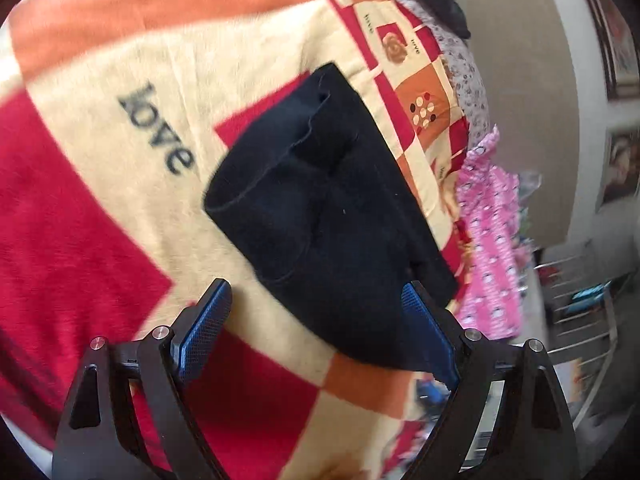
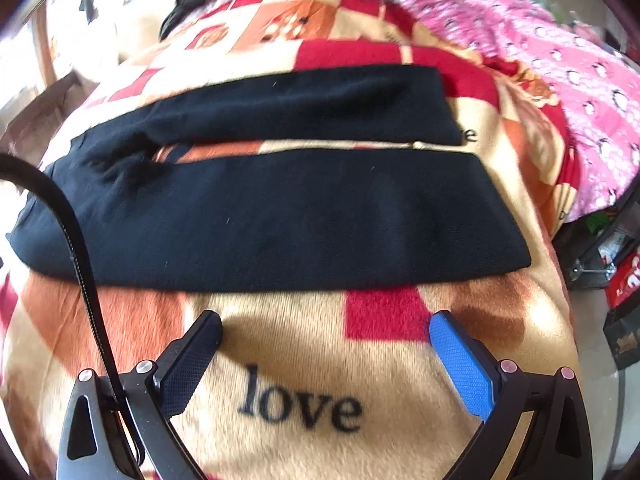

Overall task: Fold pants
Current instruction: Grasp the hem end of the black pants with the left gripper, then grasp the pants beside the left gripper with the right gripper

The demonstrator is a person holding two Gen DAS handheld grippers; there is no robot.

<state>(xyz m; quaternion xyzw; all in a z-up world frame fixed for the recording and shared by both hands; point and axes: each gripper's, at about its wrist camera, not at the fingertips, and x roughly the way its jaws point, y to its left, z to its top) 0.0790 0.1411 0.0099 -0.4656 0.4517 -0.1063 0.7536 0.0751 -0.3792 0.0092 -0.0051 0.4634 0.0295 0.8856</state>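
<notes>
Both pairs of tongs are spread wide and hold nothing. The right tongs (image 2: 325,332) hover just short of the black knit pants (image 2: 280,216), whose two legs run crosswise ahead, lying flat on the red, orange and cream "love" blanket (image 2: 304,360) covering the bed. The left tongs (image 1: 318,300) sit at one end, nearer the cloth.

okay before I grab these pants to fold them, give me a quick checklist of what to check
1. Left gripper open: ok.
2. Right gripper open: ok.
3. Pants lying flat on the blanket, legs side by side: ok, some bunching near the crotch.
4. Left gripper lined up on the pants: ok, fabric sits between its fingers.
5. Right gripper at the pants' edge: not ok, it is short of them.
6. Black strap clear of the pants: not ok, it crosses in front of them.
</notes>
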